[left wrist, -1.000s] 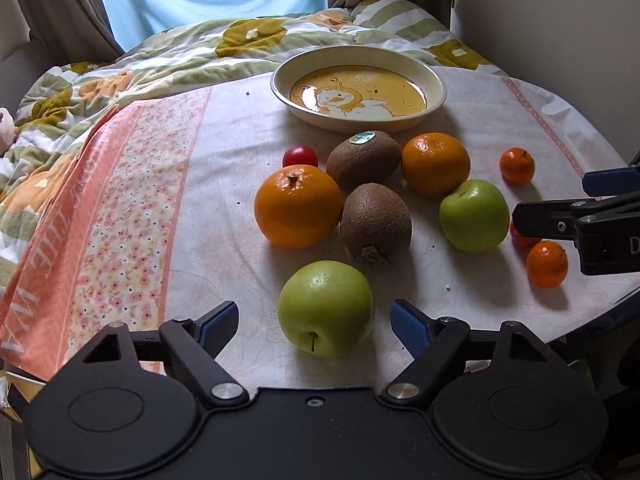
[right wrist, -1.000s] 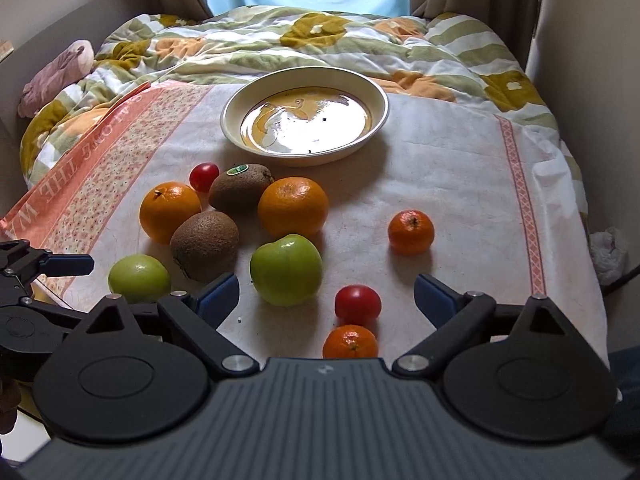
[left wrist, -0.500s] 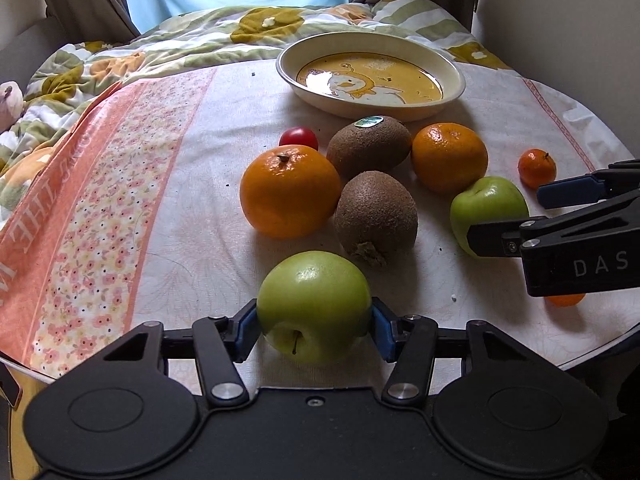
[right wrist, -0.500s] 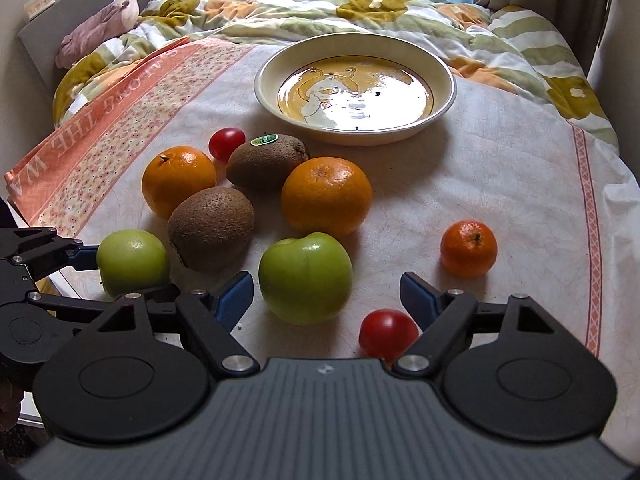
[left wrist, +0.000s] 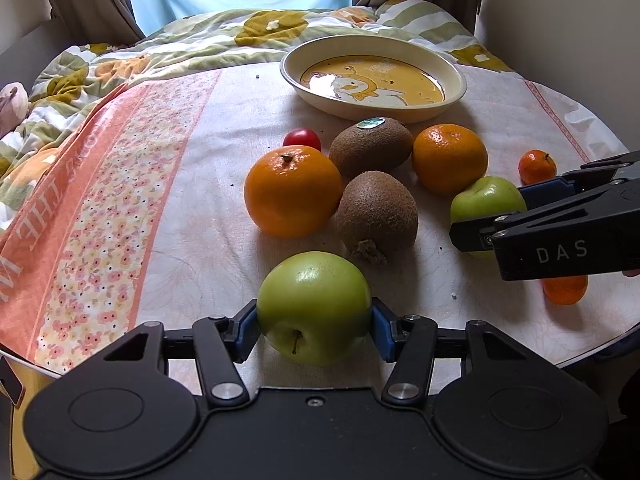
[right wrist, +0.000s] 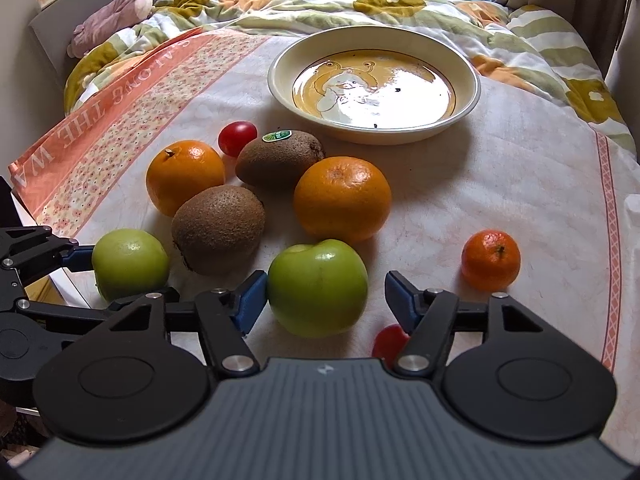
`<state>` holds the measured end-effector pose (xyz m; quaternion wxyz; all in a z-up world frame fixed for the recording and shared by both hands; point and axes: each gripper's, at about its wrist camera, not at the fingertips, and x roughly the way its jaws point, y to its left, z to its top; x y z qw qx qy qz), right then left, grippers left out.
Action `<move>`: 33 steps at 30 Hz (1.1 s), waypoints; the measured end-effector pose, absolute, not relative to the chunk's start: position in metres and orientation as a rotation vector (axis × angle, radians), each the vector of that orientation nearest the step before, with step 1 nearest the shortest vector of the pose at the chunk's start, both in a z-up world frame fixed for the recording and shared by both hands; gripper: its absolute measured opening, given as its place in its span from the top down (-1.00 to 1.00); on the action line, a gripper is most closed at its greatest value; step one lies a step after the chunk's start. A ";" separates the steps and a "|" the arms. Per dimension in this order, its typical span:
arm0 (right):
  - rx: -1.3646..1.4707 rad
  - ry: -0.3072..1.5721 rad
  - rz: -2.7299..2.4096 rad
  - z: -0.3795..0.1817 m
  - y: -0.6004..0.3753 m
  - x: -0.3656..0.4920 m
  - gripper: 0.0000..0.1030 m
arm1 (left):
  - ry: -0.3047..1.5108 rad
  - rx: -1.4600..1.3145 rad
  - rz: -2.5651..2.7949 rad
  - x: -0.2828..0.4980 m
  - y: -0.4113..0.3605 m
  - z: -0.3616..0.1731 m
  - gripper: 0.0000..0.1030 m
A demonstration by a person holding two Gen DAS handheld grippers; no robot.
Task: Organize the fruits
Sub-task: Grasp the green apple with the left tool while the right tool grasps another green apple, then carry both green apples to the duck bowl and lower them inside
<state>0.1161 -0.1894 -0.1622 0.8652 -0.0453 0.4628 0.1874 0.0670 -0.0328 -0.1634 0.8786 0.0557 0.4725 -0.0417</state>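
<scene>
My left gripper (left wrist: pixel 314 328) is shut on a green apple (left wrist: pixel 314 304) at the near edge of the table, both blue pads against its sides. A second green apple (right wrist: pixel 318 286) lies between the closing jaws of my right gripper (right wrist: pixel 326 296). The left pad (right wrist: pixel 250 298) is at its side, while a gap shows at the right pad. The cream bowl (right wrist: pixel 280 64) with a yellow cartoon bottom stands empty at the back. Two oranges (right wrist: pixel 342 198) (right wrist: pixel 184 176) and two kiwis (right wrist: pixel 218 228) (right wrist: pixel 280 156) lie between the apples and the bowl.
A cherry tomato (right wrist: pixel 237 137) sits behind the left orange and another (right wrist: pixel 388 342) lies under my right finger. A small mandarin (right wrist: pixel 491 260) rests to the right and another (left wrist: pixel 565 289) at the table's near right edge. A quilt (right wrist: pixel 320 4) covers the bed beyond.
My left jaws have shut on the near green apple. My right gripper has come down and forward over the second apple, and its jaws have narrowed around it.
</scene>
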 end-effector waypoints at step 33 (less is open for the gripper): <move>0.012 0.793 0.374 -0.045 -0.222 0.128 -0.33 | 0.775 0.112 -0.080 0.093 -0.030 -0.035 -0.17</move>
